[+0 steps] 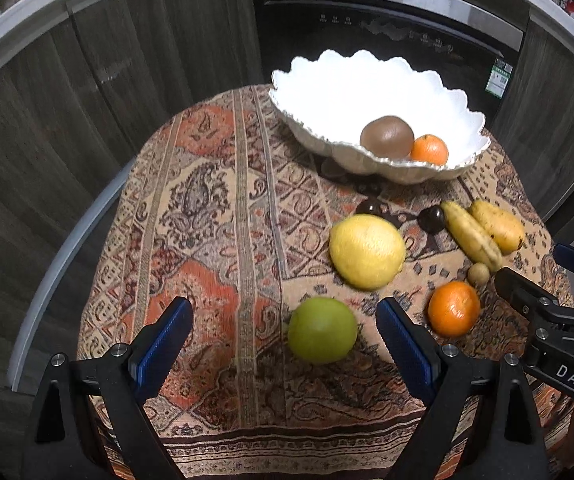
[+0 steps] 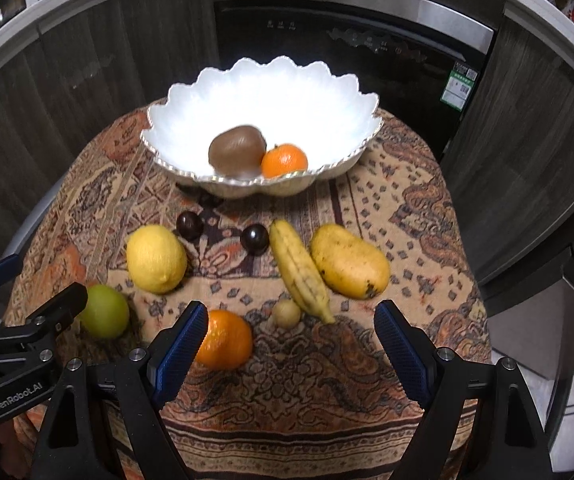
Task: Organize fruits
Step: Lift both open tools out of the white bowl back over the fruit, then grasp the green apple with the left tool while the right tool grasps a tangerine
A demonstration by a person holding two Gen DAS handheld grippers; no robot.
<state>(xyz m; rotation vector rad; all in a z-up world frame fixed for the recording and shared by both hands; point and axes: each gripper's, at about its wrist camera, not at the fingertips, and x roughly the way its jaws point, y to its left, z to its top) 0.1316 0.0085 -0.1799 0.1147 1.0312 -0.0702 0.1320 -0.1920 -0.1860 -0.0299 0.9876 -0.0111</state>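
A white scalloped bowl (image 1: 327,80) (image 2: 191,108) at the table's far side holds a brown kiwi (image 1: 387,137) (image 2: 238,148) and a small orange (image 1: 429,149) (image 2: 284,160). On the patterned cloth lie a green apple (image 1: 322,330) (image 2: 104,311), a lemon (image 1: 367,251) (image 2: 156,259), an orange (image 1: 453,309) (image 2: 225,339), a banana (image 1: 471,235) (image 2: 299,271), a mango (image 1: 497,225) (image 2: 349,262), two dark plums (image 1: 432,219) (image 2: 254,239) and a small tan ball (image 1: 478,274) (image 2: 286,313). My left gripper (image 1: 285,340) is open above the apple. My right gripper (image 2: 291,344) is open, the orange beside its left finger.
Dark wood cabinets and a black built-in appliance (image 1: 387,28) stand behind the small round table (image 1: 207,208). The cloth hangs over the table's near edge. Bare cloth lies left of the fruit. Each gripper shows at the edge of the other's view.
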